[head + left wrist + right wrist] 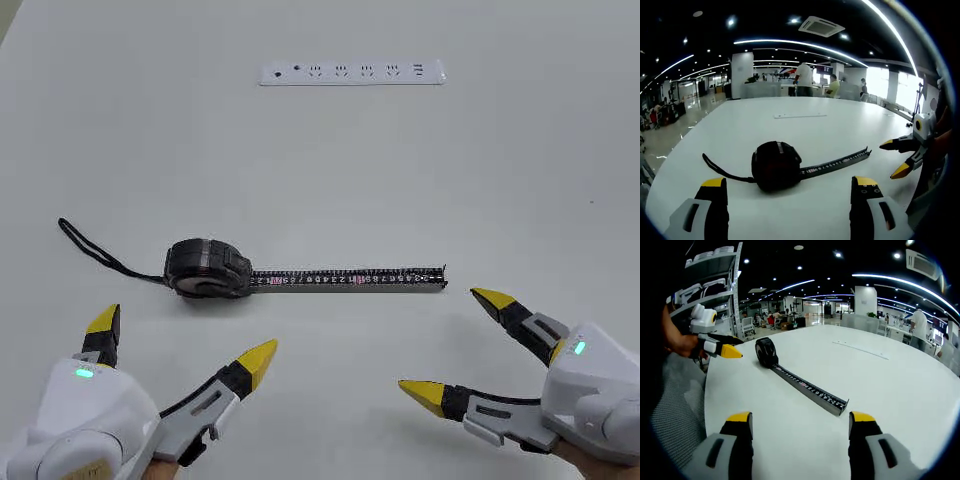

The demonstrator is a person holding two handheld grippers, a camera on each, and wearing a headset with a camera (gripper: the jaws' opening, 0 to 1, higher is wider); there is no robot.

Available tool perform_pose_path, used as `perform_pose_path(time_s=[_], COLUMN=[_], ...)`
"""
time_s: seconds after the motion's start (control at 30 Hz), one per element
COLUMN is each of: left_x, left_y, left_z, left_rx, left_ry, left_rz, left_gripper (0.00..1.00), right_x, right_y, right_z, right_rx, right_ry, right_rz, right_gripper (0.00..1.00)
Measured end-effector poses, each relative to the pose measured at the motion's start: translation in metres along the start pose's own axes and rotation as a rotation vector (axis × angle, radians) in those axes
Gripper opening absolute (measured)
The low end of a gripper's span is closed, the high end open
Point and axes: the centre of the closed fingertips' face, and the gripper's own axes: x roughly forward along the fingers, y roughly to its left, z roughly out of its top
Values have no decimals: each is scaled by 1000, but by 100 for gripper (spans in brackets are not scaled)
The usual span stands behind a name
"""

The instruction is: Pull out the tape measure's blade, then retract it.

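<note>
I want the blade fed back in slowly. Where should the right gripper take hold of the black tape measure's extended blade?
Probably near its free end, coming from above with the open right gripper, jaws straddling the narrow width. The black blade lies flat on the white table, so only its two long edges offer purchase, and that end lies nearest this gripper.

White round table (pixel 520 150), bare and matte. Power strip (pixel 352 72) lies flat on its far side. Room is a large open-plan hall with a dark ceiling, spot lamps and long curved light strips (pixel 770 40). Ceiling AC unit (pixel 821 26) sits above the far side. White column (pixel 742 70) far left. Bright windows (pixel 895 87) on the right. Glossy floor (pixel 670 135) on the left. People (pixel 803 77) stand beyond the table. Shelf rack (pixel 715 287) stands at the table's left end.
</note>
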Motion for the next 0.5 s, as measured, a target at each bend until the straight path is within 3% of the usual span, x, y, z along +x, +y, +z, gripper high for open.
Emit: perform_pose_path(time_s=[0.5], left_x=[21], left_y=[-2], left_z=[3], left_rx=[3], left_ry=[16], left_rz=[23], left_gripper=[99], right_x=[8], right_y=[-17], right_z=[-6], right_rx=[-45], right_ry=[27], right_rz=[62], right_gripper=[63])
